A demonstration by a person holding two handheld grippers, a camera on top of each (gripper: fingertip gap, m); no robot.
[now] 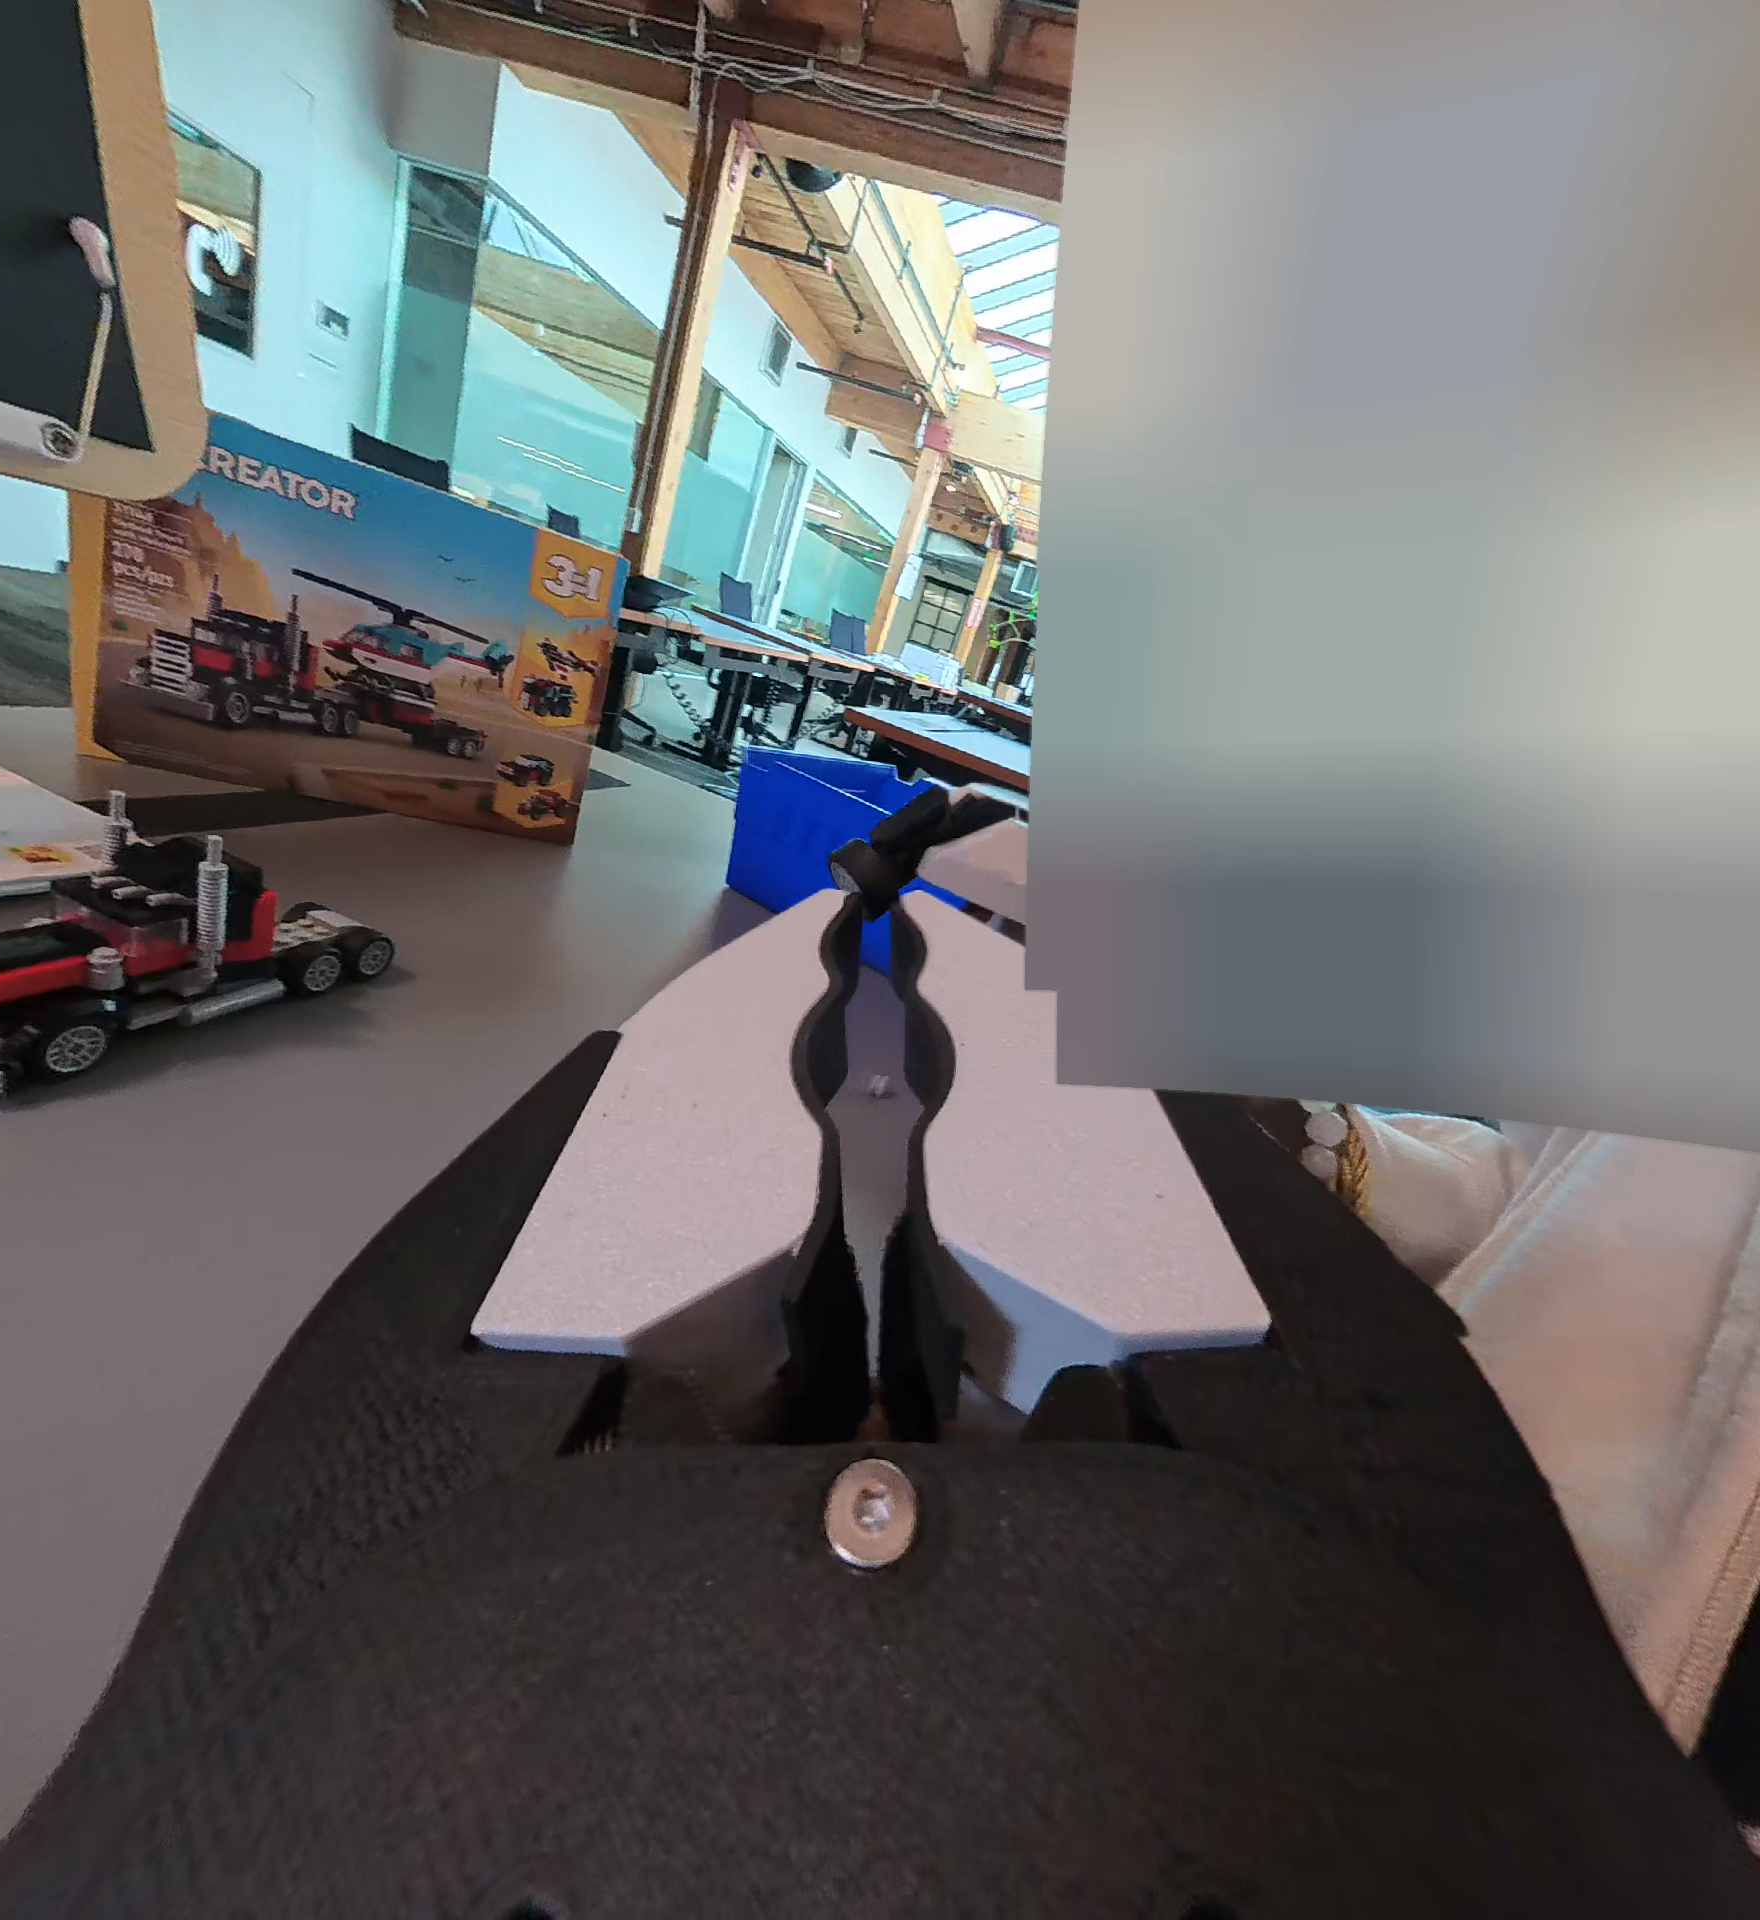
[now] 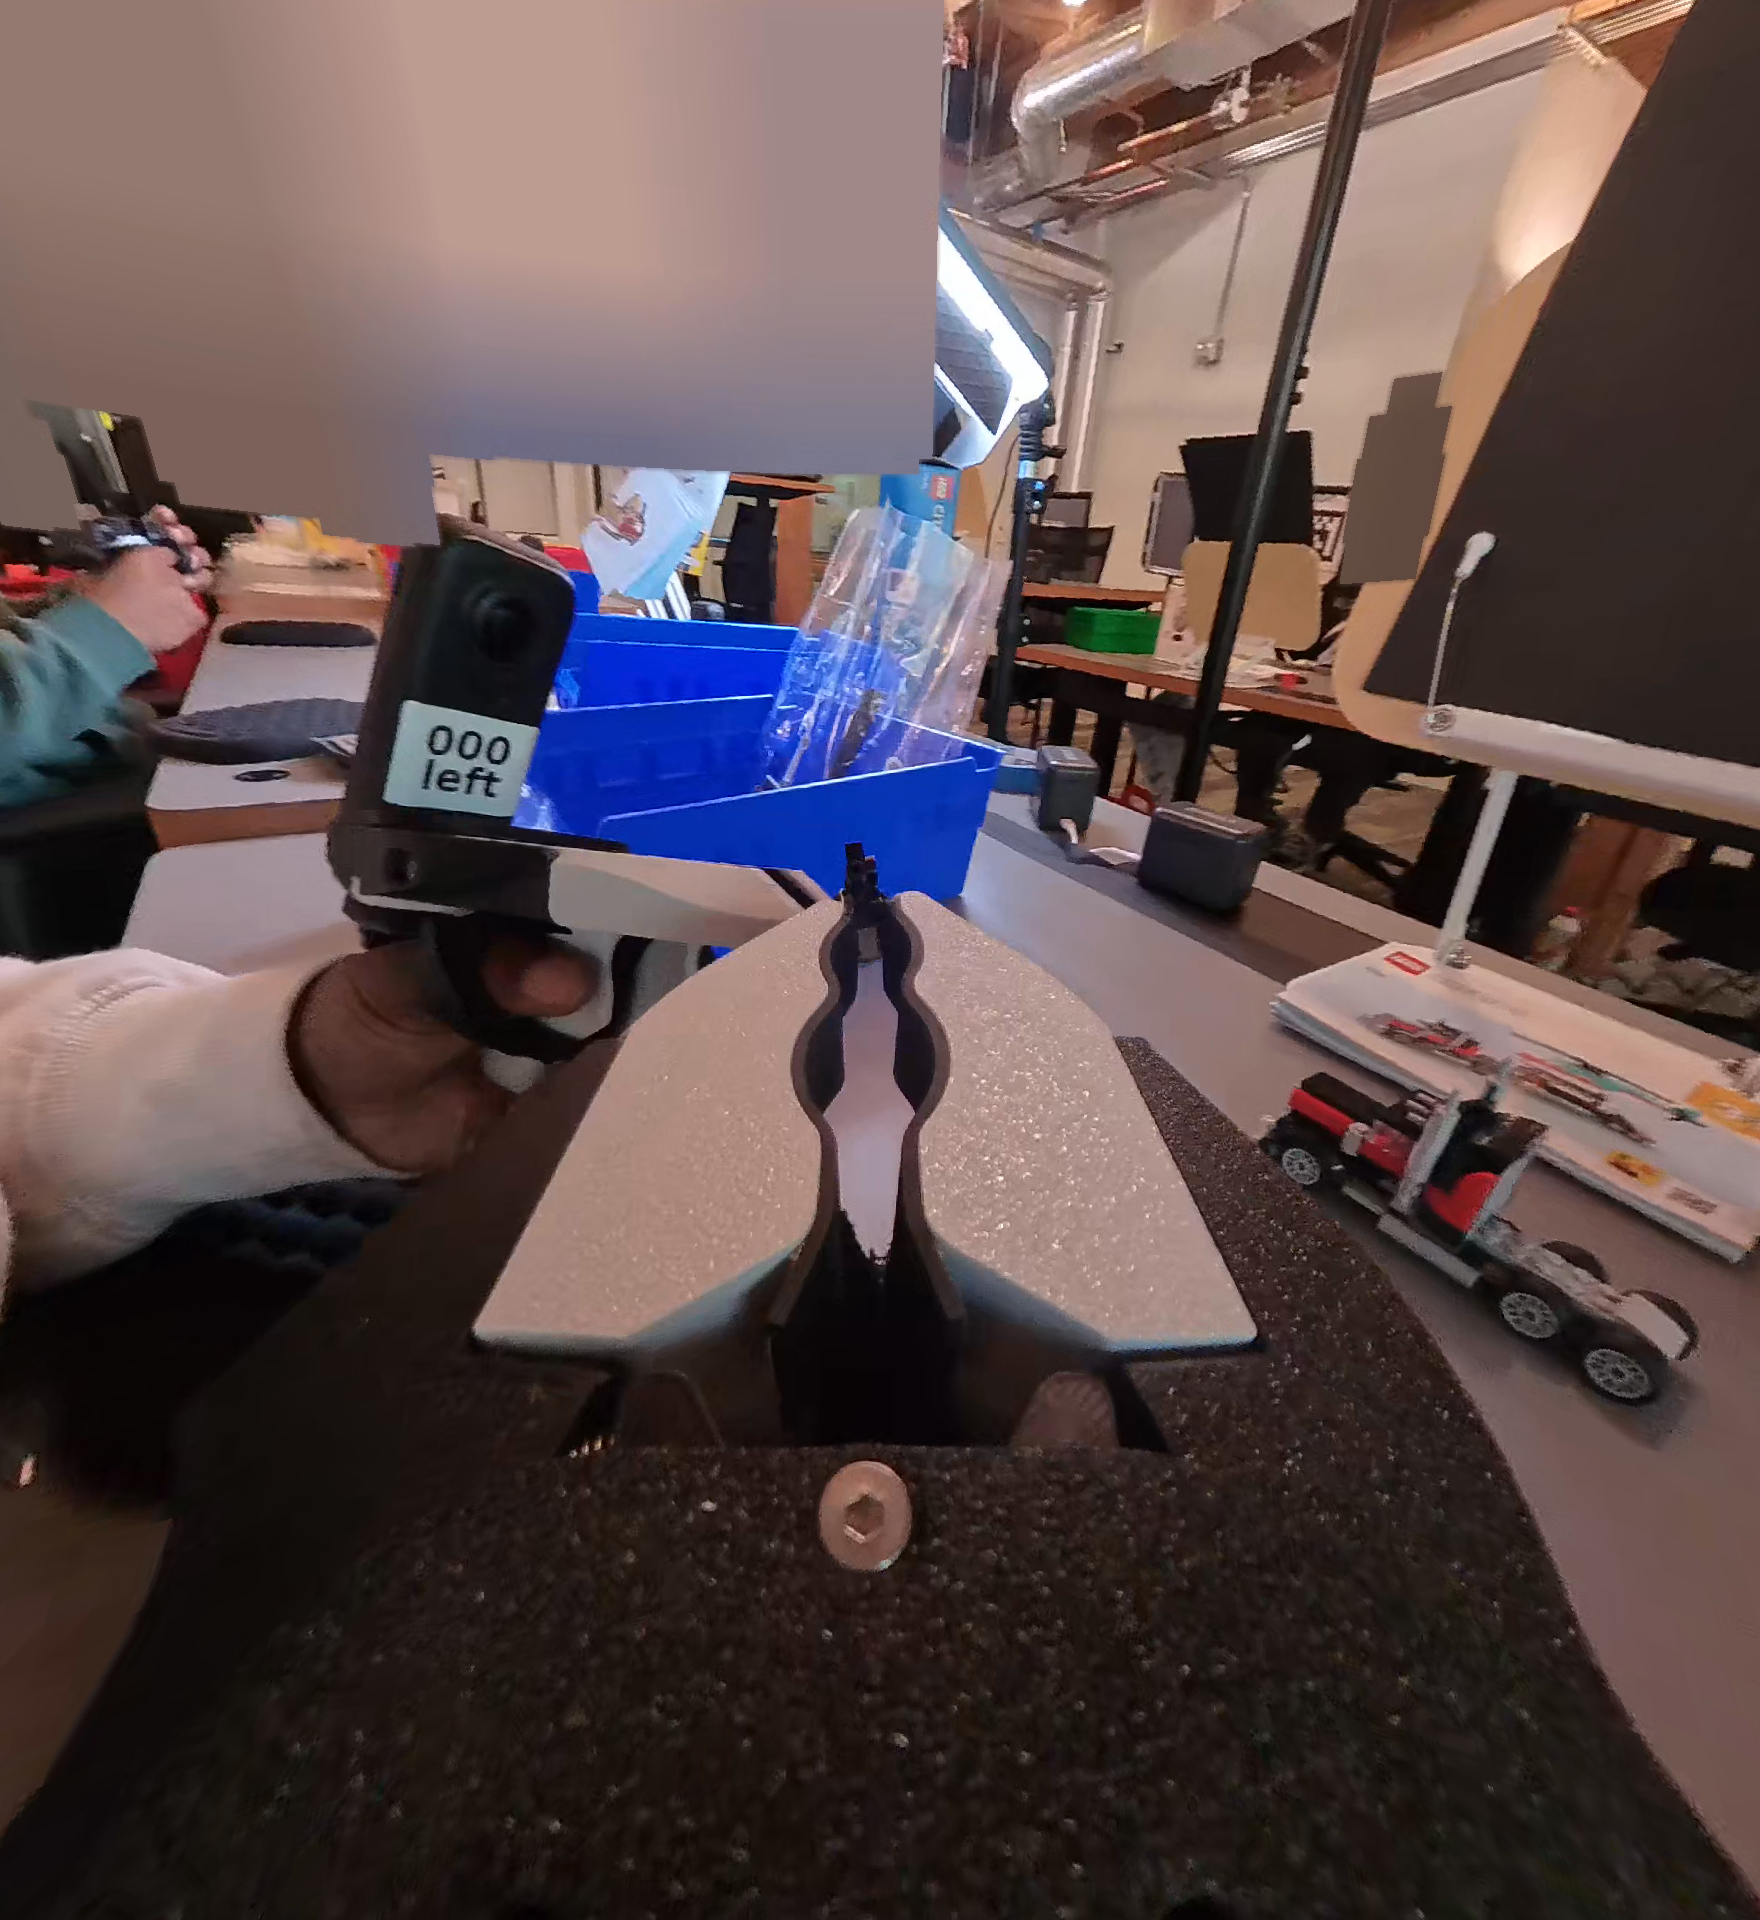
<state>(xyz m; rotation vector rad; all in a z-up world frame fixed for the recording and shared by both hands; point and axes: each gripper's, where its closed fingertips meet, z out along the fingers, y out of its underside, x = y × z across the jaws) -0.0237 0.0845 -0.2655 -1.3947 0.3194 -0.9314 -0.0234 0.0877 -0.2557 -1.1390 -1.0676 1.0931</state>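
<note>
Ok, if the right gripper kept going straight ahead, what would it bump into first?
Probably the blue bin, just beyond the right gripper and the small black piece at its tips; depth is unclear.

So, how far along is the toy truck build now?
Done: the black-and-red truck looks built on the table. In hand: left gripper and right gripper pinch a small black piece. Left: a clear bag in the blue bin.

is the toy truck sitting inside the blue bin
No, the toy truck stands on the grey table, well apart from the blue bin.
</note>
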